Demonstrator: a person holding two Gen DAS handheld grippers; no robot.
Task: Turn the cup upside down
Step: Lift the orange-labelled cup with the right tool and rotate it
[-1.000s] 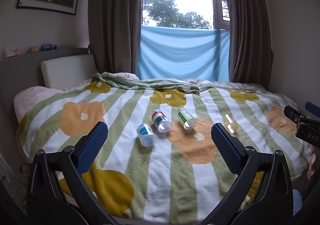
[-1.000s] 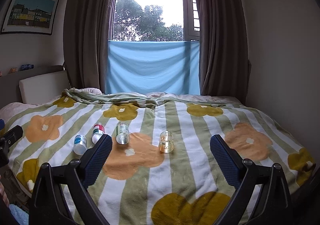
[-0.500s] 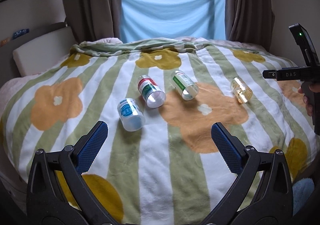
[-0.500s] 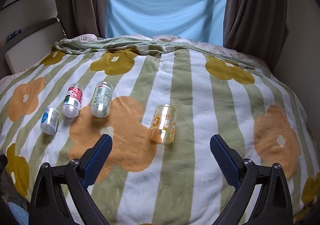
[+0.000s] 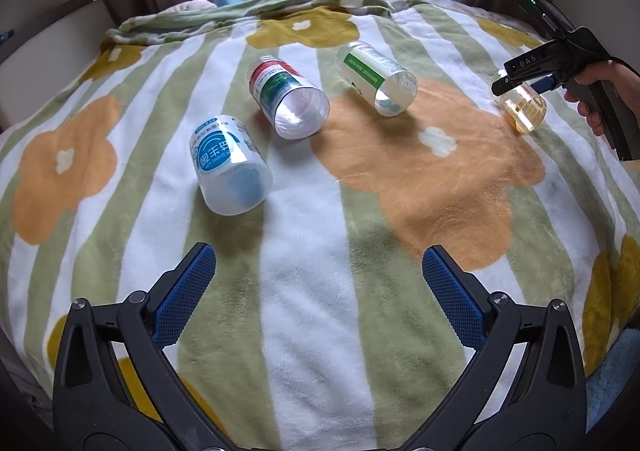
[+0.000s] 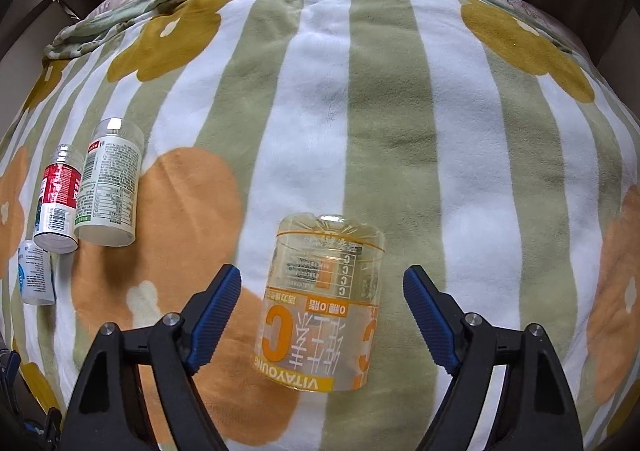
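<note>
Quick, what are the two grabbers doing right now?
Left gripper: open, holding nothing.
Right gripper: open, its fingers on either side of the yellow cup, not gripping it.

Left gripper [image 5: 319, 275], lower centre of the left wrist view: jaws spread wide, blue ribbed pads [image 5: 186, 293] facing inward, nothing between them. Right gripper [image 6: 322, 293], lower centre of the right wrist view: jaws likewise spread wide, blue pads [image 6: 216, 313] apart. At the right edge of the left wrist view, the right hand [image 5: 608, 89] wraps the black handle, the tool angled toward upper left.
</note>
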